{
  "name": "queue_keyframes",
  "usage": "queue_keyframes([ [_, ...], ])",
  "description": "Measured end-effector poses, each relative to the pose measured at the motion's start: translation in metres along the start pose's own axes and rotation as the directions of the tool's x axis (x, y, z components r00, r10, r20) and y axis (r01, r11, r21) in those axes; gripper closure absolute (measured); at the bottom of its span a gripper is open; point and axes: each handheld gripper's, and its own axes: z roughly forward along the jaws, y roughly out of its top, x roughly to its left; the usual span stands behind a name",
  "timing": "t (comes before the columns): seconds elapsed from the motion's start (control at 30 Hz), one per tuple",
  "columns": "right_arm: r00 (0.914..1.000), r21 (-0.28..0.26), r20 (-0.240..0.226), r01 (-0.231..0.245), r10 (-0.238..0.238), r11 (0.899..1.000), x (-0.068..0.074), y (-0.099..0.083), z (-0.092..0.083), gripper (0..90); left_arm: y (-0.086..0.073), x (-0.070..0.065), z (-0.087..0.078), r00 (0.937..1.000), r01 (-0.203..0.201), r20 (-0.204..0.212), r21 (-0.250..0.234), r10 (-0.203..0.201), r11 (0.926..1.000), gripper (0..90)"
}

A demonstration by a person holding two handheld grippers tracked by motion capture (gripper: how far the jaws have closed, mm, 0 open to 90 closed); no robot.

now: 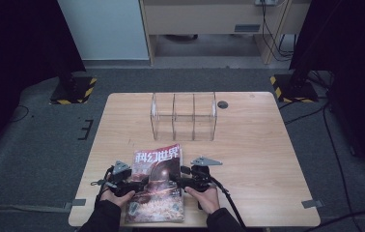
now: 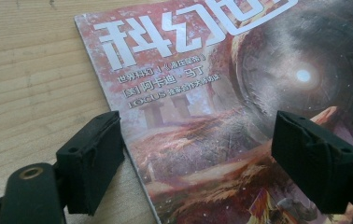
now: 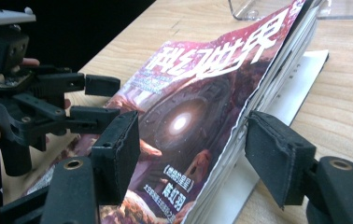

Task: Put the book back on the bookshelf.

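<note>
– pale wood tabletop (image 1: pixel 258 145): what's in the clear acrylic organizer (image 1: pixel 184 116)?
– nothing; three bare compartments.
– and the magazine (image 1: pixel 156 186)?
– near edge, long axis toward the organizer, title far.
– grippers?
– left gripper (image 2: pixel 195 158) open astride its left edge; right gripper (image 3: pixel 193 154) open around lifted right-side pages.

high view: above the near edge of the table (image 1: pixel 262 145), facing forward and down, far off | left gripper view: low and close over the magazine (image 2: pixel 221 107), at its left edge | right gripper view: close at the magazine's right edge, facing across it | shared: magazine cover
</note>
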Motion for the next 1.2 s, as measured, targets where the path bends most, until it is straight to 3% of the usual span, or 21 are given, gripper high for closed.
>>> queue_keyframes([
  [0.17,0.9996,-0.024,-0.027,-0.006,0.005,1.0,0.002,0.004,-0.001,35.1,0.0,0.0,0.0,1.0,-0.004,-0.001,0.001,0.004,1.0,16.0],
  [0.23,0.9999,-0.002,-0.011,0.01,-0.01,1.0,0.002,0.004,0.001,34.4,0.0,0.0,0.0,1.0,-0.008,-0.003,0.003,0.008,1.0,16.0],
  [0.43,0.9995,0.045,0.031,0.002,-0.004,0.999,-0.003,-0.002,0.004,33.8,0.0,0.0,0.0,0.9999,-0.015,-0.004,0.006,0.015,0.9999,16.1],
  [0.6,0.9995,0.038,0.029,-0.014,0.013,0.999,-0.003,-0.002,0.004,33.5,0.0,0.0,0.0,0.9999,-0.013,-0.003,0.004,0.013,0.9999,15.9],
  [0.77,0.9987,-0.006,-0.037,-0.036,0.036,0.999,0.001,0.003,0.0,36.7,0.0,0.0,0.0,0.9999,-0.013,-0.003,0.005,0.013,0.9999,15.9],
  [0.9,0.9974,0.069,0.071,0.01,-0.015,0.998,-0.004,-0.002,0.003,33.6,0.0,0.0,0.0,0.9995,-0.029,-0.006,0.009,0.029,0.9995,16.1],
  [1.0,0.9988,0.082,0.045,-0.02,0.017,0.996,-0.007,-0.008,0.005,35.9,0.0,-0.001,0.0,0.9993,-0.035,-0.009,0.011,0.036,0.9993,16.1],
  [1.1,0.9986,0.071,0.05,0.013,-0.016,0.997,-0.004,-0.009,0.006,34.2,0.0,-0.001,0.0,0.9994,-0.033,-0.008,0.01,0.033,0.9994,16.0],
  [1.2,0.9989,0.052,0.043,0.017,-0.019,0.998,-0.002,-0.006,0.003,35.7,0.0,-0.001,0.0,0.9996,-0.028,-0.006,0.008,0.028,0.9996,15.9],
])
